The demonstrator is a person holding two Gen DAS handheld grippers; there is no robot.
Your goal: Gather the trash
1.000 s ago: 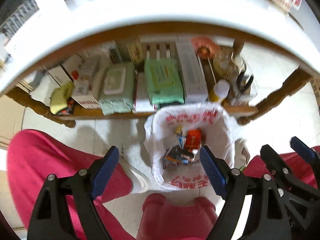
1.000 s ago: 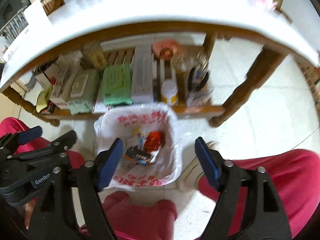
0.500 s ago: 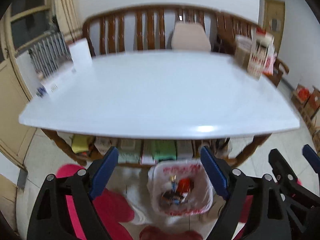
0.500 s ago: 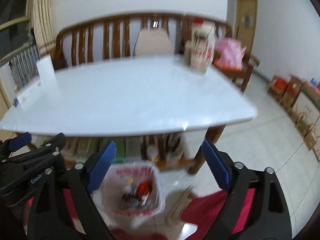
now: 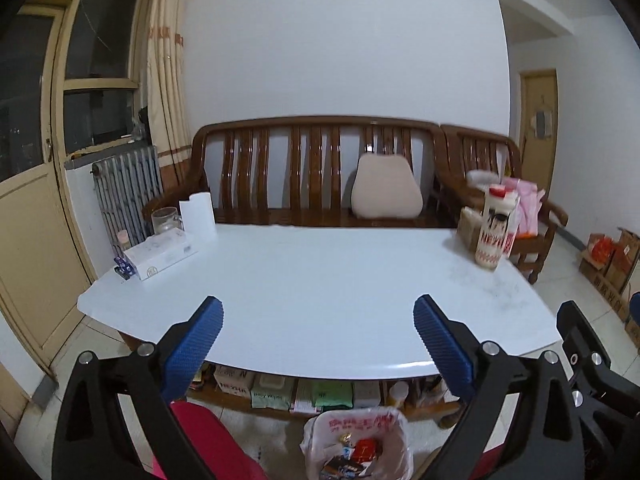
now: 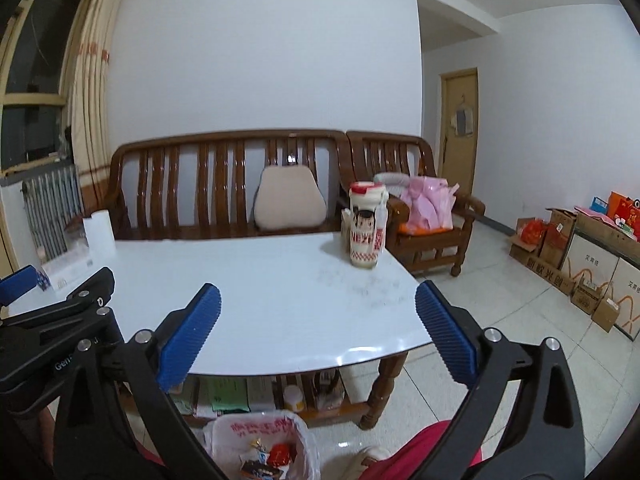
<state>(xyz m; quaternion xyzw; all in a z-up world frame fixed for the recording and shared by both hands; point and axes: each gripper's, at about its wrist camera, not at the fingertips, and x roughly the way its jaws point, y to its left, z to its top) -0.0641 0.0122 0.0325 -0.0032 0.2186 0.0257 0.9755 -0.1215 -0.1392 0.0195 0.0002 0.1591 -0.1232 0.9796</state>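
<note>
Left wrist view, items entered by size: white table [image 5: 320,300], its top bare across the middle, with a flat white box [image 5: 160,254] and a paper roll [image 5: 197,216] at the far left corner and a patterned bottle [image 5: 496,236] at the far right; below the near edge, the lined trash bin [image 5: 358,446] is set on the floor, wrappers [image 5: 348,458] already lying inside it. Left gripper [image 5: 318,344] and right gripper [image 6: 318,338]: both are raised over the table edge, jaws having just been opening, now spread wide, nothing between them. No loose trash is seen on the tabletop. Risks, judged: the bottle could be mistaken for trash, or toppled by a careless sweep at that corner; the bin, close beside the red-clad legs [image 5: 216,444], could be kicked over and its contents spilled; the box could be nudged off the table edge.
</note>
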